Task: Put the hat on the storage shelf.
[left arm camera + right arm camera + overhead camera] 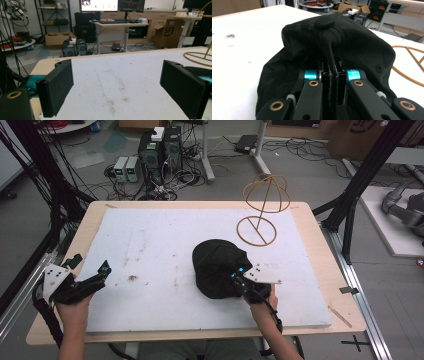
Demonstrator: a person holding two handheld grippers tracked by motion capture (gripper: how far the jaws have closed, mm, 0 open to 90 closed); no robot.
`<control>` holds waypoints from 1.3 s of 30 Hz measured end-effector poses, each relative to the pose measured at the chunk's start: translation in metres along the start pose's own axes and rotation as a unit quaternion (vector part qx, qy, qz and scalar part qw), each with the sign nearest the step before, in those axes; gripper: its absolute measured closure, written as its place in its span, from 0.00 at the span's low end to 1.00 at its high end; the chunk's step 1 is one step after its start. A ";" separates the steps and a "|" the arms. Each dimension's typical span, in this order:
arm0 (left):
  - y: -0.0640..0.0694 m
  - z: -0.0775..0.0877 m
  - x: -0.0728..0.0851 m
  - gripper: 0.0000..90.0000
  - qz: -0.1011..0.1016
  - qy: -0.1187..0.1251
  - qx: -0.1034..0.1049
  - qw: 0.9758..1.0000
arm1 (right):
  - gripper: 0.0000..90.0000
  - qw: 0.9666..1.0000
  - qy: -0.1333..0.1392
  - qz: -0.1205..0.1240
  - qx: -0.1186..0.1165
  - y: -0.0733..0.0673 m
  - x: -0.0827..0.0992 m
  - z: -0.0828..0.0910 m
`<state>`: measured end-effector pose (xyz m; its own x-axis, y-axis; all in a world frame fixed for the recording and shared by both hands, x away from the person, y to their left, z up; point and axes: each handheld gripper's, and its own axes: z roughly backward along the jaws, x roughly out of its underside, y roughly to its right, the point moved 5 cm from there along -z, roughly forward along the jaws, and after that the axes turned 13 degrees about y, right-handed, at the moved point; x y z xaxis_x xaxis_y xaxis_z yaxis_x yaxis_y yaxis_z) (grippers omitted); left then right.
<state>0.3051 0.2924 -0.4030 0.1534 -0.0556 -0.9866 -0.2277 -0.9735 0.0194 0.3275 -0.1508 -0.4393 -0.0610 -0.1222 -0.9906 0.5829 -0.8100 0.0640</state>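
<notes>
A white mat [150, 245] marked with brown stains covers the wooden counter [95, 212]. On the floor at the upper centre of the high view stand two black computer towers [161, 150] amid tangled cables [300, 150]. In the left gripper view, monitors [112, 5] sit on a desk [117, 25], with a cardboard box [168, 33] at right.

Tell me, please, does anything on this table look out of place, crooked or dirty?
The black cap lies crumpled on the white mat, pinched by the right claw, while the gold wire hat stand beside it is bare. The mat carries brown stains near its middle. The left claw is open, holding nothing.
</notes>
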 end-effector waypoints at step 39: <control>-0.004 0.001 0.001 0.13 0.003 -0.003 -0.007 1.000 | 0.98 0.996 0.084 0.013 -0.004 0.015 -0.092 -0.010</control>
<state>0.3049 0.2961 -0.4046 0.1471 -0.0607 -0.9873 -0.2156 -0.9761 0.0279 0.3501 -0.1459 -0.3481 0.0902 -0.0441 -0.9949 0.5889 -0.8033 0.0890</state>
